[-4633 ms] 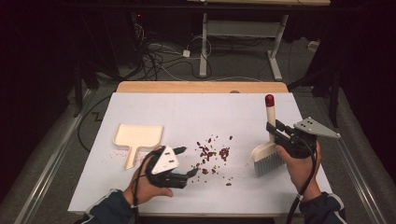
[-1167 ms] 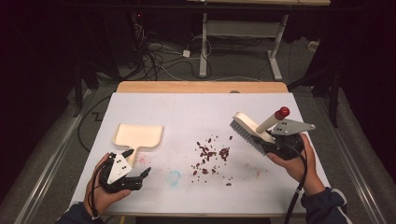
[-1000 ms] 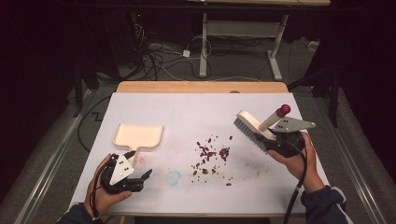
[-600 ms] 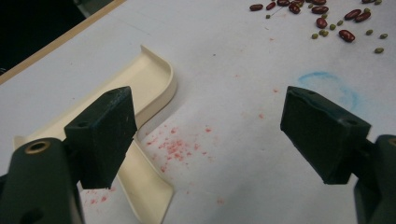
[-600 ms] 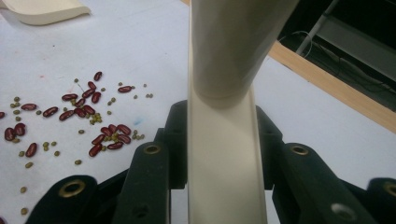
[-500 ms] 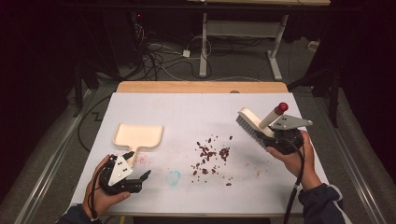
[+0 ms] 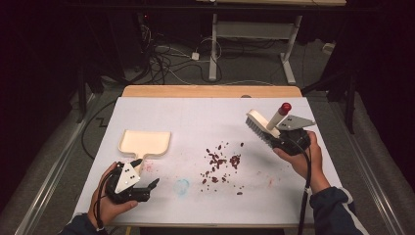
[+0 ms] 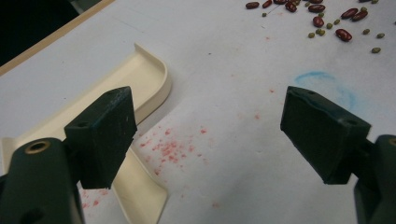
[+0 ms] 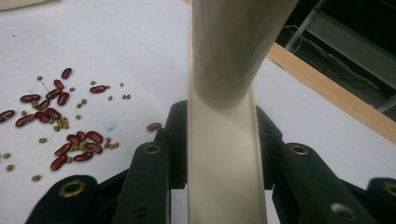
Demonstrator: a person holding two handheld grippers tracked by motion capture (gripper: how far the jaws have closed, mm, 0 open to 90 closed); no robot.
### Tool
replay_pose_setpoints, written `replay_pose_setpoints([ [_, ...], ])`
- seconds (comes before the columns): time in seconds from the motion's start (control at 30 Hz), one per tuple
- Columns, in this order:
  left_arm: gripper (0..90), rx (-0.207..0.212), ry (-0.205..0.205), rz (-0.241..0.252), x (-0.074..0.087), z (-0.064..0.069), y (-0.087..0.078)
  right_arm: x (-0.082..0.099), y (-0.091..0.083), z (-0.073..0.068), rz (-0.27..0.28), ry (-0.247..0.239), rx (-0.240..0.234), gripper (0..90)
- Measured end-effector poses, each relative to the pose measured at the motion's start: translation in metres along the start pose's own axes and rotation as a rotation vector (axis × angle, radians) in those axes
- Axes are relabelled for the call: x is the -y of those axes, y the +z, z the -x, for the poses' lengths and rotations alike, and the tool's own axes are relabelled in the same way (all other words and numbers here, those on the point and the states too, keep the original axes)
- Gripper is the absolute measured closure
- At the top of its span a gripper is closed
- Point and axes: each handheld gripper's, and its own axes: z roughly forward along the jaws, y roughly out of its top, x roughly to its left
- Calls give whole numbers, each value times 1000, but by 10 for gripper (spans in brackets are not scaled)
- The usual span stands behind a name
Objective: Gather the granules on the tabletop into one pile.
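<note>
The right gripper [image 7: 280, 138] is clamped on the cream hand brush [image 7: 262, 128], jaws pinching the flat of its handle, bristles tipped down and toward the spill, the red-capped handle end [image 7: 285, 106] pointing up and away. That brush hangs in the air off the right side of the scattered beans [image 7: 221, 164], clear of the white table cover [image 7: 205, 117] and not yet among them. On the other side, the left gripper [image 7: 147, 188] rests low near the front edge with its jaws spread wide and nothing between them; the cream dustpan [image 7: 146, 142] lies flat just beside it, its handle running toward that hand, visible past the left jaw in the left gripper view. The spill is red kidney beans mixed with small green ones [image 9: 60, 122], sitting mid-table between the two tools. To my eye the job now is to get the pan held before any sweeping: close on the dustpan handle, set the pan's open lip against the table on the near-left of the beans, then bring the bristles down beyond the far-right stragglers and draw short, low strokes toward the pan. Those little green beans look likely to roll, so gentle pressure should serve better than a flick. The right wrist is cocked back, forearm angling in from the lower right corner.
</note>
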Motion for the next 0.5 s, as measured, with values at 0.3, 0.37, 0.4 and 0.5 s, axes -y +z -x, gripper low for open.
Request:
replay_pose_setpoints([
  [0.3, 176, 9, 13, 0, -1, 1, 1, -12, 36, 1, -56, -46, 46, 675],
  [0.37, 176, 9, 12, 2, -1, 1, 0, -15, 44, 0, -66, -57, 54, 675],
  [0.4, 176, 8, 7, 5, 0, 0, -1, -17, 48, -1, -71, -59, 55, 675],
  [0.5, 176, 8, 8, 8, 0, 0, -1, -21, 67, -7, -113, -107, 88, 675],
])
